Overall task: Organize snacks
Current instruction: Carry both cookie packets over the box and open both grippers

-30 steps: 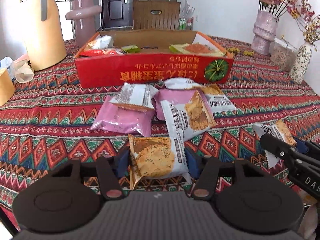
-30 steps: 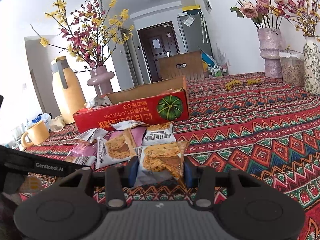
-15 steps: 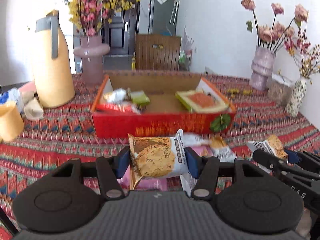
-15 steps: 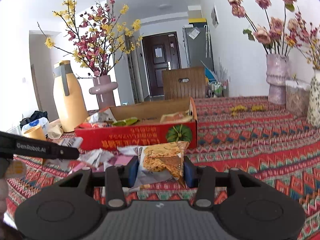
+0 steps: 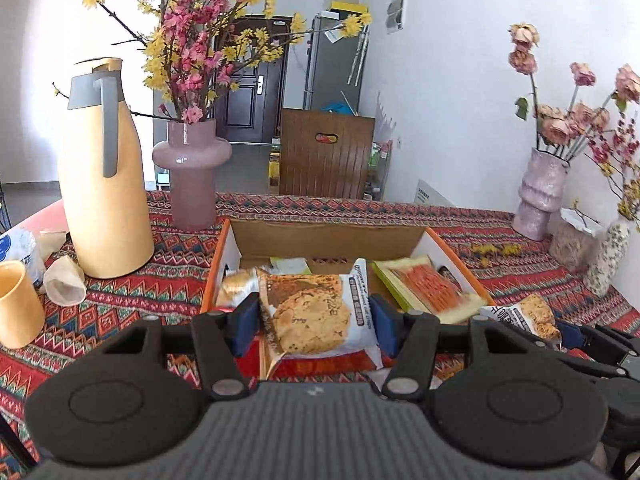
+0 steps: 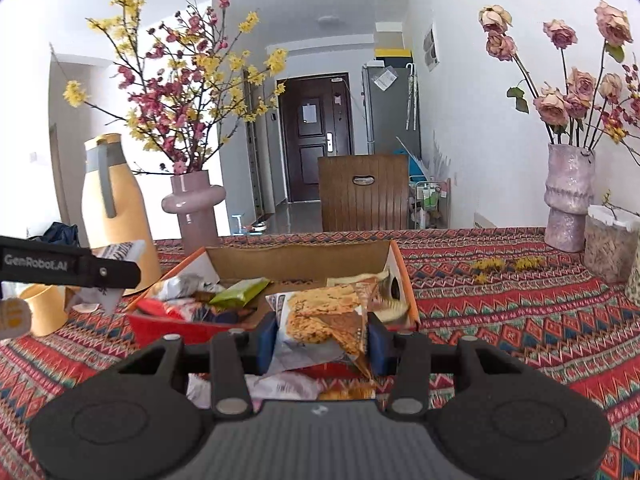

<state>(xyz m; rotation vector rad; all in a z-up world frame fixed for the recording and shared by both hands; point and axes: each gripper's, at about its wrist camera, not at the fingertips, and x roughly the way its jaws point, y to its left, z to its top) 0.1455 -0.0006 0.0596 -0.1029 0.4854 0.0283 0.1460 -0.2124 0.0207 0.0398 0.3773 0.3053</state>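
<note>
Patterned tablecloth (image 5: 132, 304) lower, box (image 5: 328, 236) nearer.

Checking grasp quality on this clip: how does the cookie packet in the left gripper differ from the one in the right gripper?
The left gripper holds its cookie packet flat and face-on, the round cookie picture fully readable. The right gripper holds its cookie packet crumpled and skewed, one corner folded down below the pads. The left gripper's jaws stand wider apart than the right gripper's. Both are white cookie wrappers, pinched from both sides and raised in front of the red box.
</note>
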